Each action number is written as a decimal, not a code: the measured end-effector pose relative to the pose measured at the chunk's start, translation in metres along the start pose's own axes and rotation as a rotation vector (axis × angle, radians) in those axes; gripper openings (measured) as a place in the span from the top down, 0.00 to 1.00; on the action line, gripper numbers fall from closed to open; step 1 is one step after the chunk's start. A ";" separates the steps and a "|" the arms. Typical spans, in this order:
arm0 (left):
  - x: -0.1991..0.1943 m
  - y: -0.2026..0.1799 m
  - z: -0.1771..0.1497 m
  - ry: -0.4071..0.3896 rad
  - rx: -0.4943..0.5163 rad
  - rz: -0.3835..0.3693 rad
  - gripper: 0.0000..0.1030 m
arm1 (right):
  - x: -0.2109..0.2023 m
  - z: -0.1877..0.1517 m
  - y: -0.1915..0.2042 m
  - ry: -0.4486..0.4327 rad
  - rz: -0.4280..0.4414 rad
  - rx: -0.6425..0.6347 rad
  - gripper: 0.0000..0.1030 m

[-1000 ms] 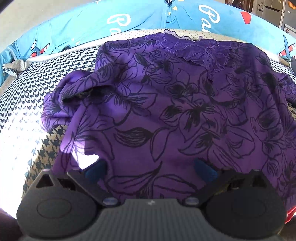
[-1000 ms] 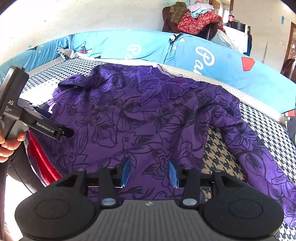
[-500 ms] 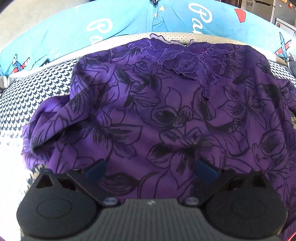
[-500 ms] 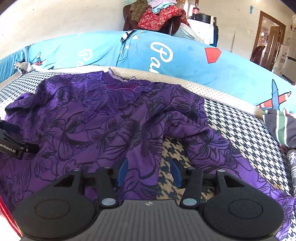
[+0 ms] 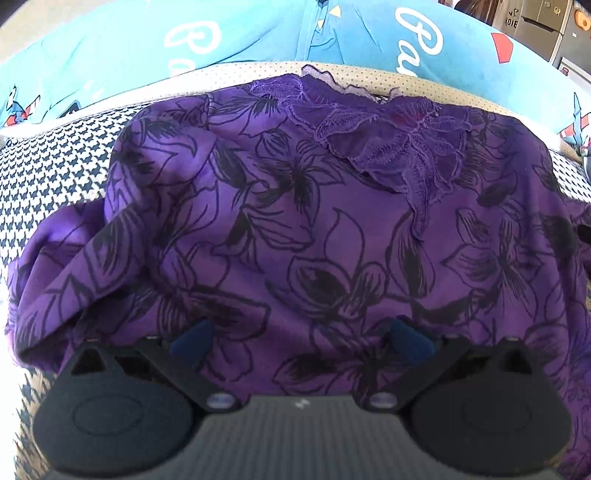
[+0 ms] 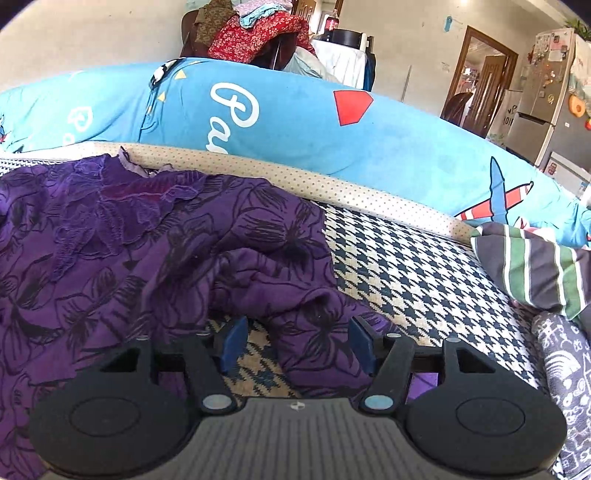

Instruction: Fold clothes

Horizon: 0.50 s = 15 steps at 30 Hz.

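Purple cloth printed with black flowers, a blouse (image 5: 332, 229) with a lace neckline (image 5: 402, 147), lies spread on a houndstooth-covered bed (image 6: 399, 269). Its lace end points toward the long blue bolster (image 6: 295, 122) that runs along the far edge of the bed. No basket or box shows in either view; the only heap is a pile of clothes (image 6: 255, 33) on a chair behind the bolster, red floral cloth on top with paler pieces above it.

In the left wrist view the left claw (image 5: 299, 338) hangs low over the lower body of the blouse, angled steeply down. Its blue pads (image 5: 192, 339) stand wide apart, and the cloth runs flat beneath them with nothing pinched.

In the right wrist view the right claw (image 6: 295, 341) points down at a shallower angle over the right side of the blouse, where a bunched sleeve (image 6: 295, 295) is rumpled against the houndstooth cover. Its jaws are opening: a fold of the sleeve sits between the pads (image 6: 232, 341), nearer the right one, and bare cover shows beside the left one. Whether either pad touches the cloth cannot be told.

Further right on the bed lie a striped garment (image 6: 532, 269) and a dark patterned cloth (image 6: 565, 365), well apart from the blouse.
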<state>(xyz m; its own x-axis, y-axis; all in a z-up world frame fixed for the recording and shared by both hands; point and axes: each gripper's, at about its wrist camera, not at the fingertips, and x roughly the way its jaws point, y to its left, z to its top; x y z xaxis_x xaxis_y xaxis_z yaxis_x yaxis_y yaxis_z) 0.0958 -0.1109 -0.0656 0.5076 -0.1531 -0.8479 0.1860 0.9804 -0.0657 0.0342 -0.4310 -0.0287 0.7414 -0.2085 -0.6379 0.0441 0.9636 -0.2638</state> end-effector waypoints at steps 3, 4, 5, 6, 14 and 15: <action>0.004 0.001 0.007 0.003 -0.009 -0.003 0.00 | 0.012 -0.001 -0.001 0.014 -0.006 -0.017 0.38; 0.006 0.001 0.009 0.008 -0.015 -0.004 0.00 | 0.015 -0.001 -0.001 0.018 -0.004 -0.024 0.36; 0.008 0.002 0.011 0.014 -0.021 -0.005 0.00 | 0.019 -0.002 0.000 0.021 -0.004 -0.032 0.35; 0.010 0.002 0.012 0.019 -0.027 -0.007 0.00 | 0.022 -0.002 0.001 0.024 -0.004 -0.040 0.35; 0.014 0.000 0.015 0.025 -0.033 -0.018 0.00 | 0.055 -0.003 0.016 0.031 -0.032 -0.125 0.26; 0.014 0.000 0.015 0.024 -0.034 -0.019 0.00 | 0.059 -0.002 0.018 0.027 -0.034 -0.128 0.25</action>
<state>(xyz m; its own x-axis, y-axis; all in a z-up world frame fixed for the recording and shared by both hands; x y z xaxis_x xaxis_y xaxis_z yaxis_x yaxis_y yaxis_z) 0.1157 -0.1153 -0.0693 0.4836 -0.1690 -0.8588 0.1668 0.9810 -0.0991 0.0770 -0.4266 -0.0724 0.7227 -0.2470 -0.6455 -0.0178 0.9270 -0.3747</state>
